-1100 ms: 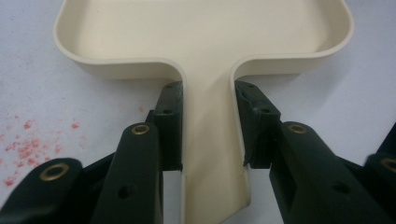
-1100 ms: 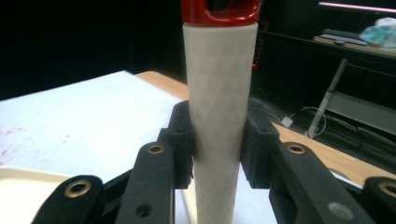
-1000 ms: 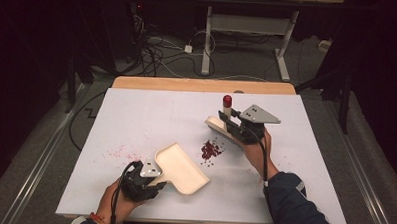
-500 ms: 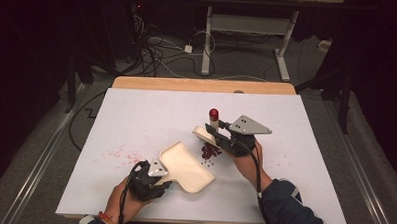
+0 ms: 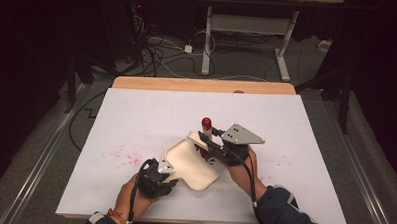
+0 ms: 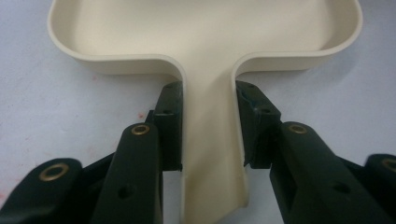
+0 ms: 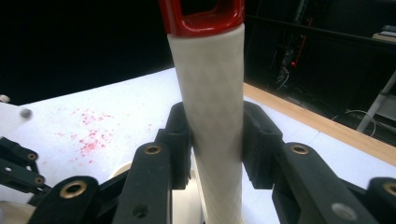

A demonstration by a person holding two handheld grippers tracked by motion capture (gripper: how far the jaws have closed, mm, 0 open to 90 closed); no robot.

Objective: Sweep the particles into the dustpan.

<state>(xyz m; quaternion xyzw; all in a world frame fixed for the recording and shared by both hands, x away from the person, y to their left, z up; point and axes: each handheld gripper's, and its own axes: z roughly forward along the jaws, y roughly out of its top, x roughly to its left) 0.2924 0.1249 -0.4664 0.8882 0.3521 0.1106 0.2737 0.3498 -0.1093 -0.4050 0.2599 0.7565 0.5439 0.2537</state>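
Observation:
A cream dustpan point(image 5: 191, 163) lies on the white table, its mouth toward the far right. My left gripper point(image 5: 157, 176) is shut on its flat handle point(image 6: 208, 140), one jaw on each side, at the near left. My right gripper point(image 5: 219, 147) is shut on a brush's white handle point(image 7: 210, 93) with a red cap point(image 5: 206, 123), held upright at the pan's far edge. A small dark-red pile of crumbs point(image 5: 203, 151) lies right there, partly hidden by the brush and gripper.
Fine red specks point(image 5: 120, 153) are scattered on the table left of the pan and show as red specks point(image 7: 88, 133) beyond the brush. The table's wooden far edge point(image 5: 202, 85) gives way to a dark floor with cables and desk legs.
My right gripper has carried the brush left and nearer, down to the crumb pile. The left gripper has pushed the dustpan right and farther, up to the pile.

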